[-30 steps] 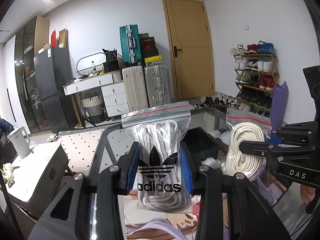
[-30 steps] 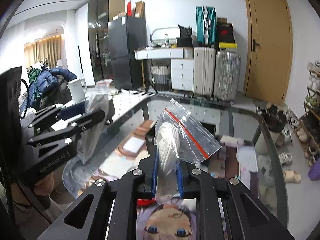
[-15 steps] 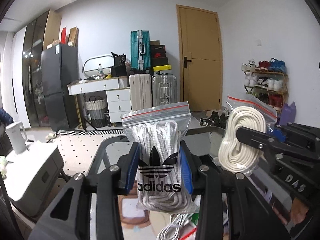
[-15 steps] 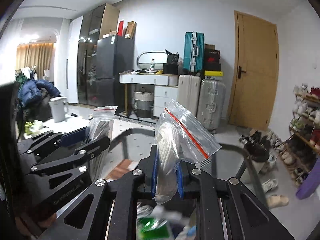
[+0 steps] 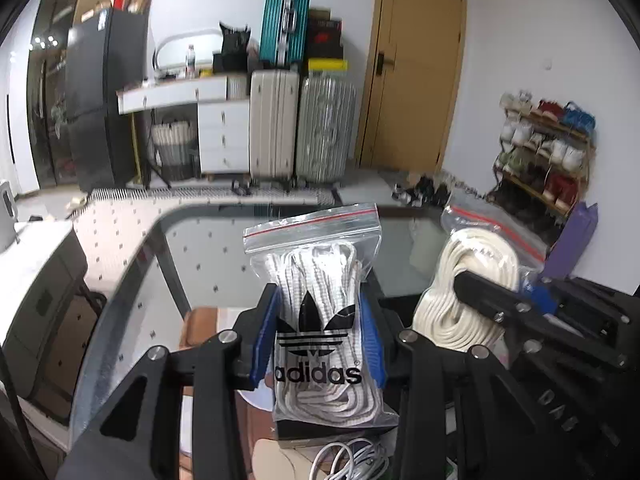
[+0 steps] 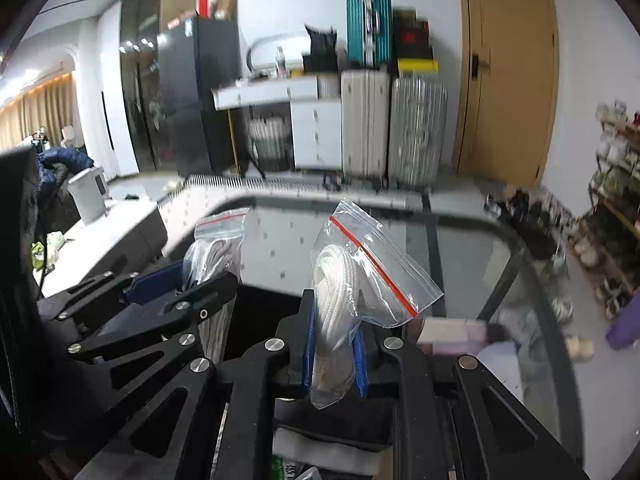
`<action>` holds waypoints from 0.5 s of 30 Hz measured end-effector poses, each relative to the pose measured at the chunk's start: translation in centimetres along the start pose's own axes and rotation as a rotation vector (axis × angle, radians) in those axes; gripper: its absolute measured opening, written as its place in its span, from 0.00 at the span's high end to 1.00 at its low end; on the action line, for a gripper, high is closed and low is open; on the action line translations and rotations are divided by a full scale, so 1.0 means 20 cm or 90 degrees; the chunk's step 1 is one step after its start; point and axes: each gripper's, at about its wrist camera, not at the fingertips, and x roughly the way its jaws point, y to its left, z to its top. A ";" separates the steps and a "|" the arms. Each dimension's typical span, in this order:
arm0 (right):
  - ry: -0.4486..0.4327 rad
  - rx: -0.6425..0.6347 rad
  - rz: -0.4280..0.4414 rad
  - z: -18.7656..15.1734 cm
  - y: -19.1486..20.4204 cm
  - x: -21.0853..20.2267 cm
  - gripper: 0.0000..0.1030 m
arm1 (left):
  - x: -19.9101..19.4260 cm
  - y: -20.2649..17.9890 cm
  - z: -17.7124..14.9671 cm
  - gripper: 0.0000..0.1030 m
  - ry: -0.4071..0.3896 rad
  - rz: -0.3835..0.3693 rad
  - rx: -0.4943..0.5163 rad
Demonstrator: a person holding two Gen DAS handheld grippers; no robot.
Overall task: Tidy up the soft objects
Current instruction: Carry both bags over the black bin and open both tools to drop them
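Above glass desk [image 5: 208,248]: left claw [image 5: 318,340] clamps clear zip bag of grey-white laces with black logo [image 5: 320,320], upright; right claw [image 6: 334,352] pinches clear zip bag of white cord [image 6: 340,300], just beside, both over black box [image 6: 260,320] below.

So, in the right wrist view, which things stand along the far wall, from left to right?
Black fridge → white drawer cabinet → beige suitcase → silver suitcase → wooden door → shoe rack.

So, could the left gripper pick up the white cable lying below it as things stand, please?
Probably not: the left gripper is already shut on the adidas lace bag, which hangs over the white cable. It would need to let go of the bag first.
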 end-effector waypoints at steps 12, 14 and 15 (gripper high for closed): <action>0.129 0.058 0.042 -0.11 -0.13 0.34 0.85 | 0.19 -0.08 -0.06 0.64 0.102 -0.008 0.010; 0.138 0.063 0.049 -0.13 -0.13 0.36 0.85 | 0.19 -0.07 -0.06 0.64 0.100 0.007 0.006; 0.141 0.062 0.050 -0.14 -0.12 0.36 0.85 | 0.20 -0.06 -0.06 0.63 0.104 0.008 0.004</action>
